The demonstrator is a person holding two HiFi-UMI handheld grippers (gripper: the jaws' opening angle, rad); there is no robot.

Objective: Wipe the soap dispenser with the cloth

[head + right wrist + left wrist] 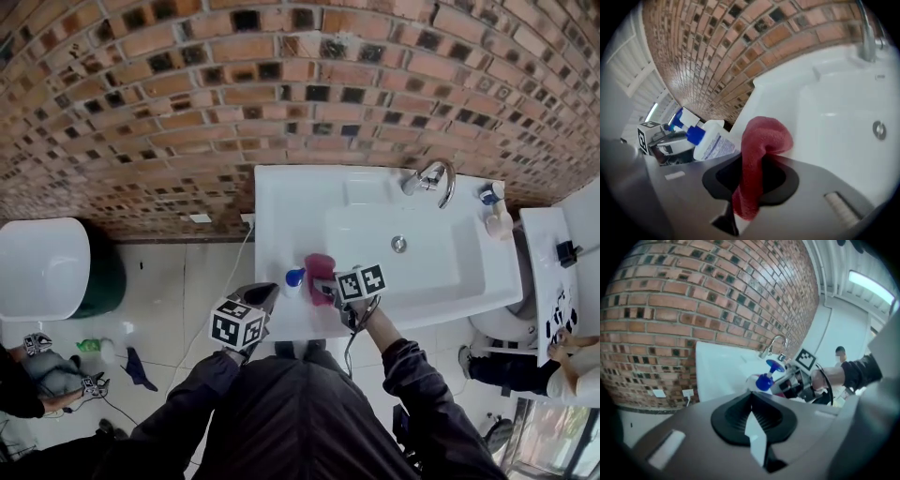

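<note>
A white soap dispenser with a blue pump stands on the front left rim of the white sink. A red cloth hangs just right of it, and my right gripper is shut on it. In the right gripper view the red cloth rises from between the jaws, with the dispenser close to its left. My left gripper sits left of the dispenser and a little apart from it, jaws shut on nothing. In the left gripper view the blue pump shows beyond the left gripper.
A chrome faucet and drain lie further right in the basin. Small bottles stand at the sink's back right corner. Brick wall behind. A white round fixture is at the left, and a person sits at the right.
</note>
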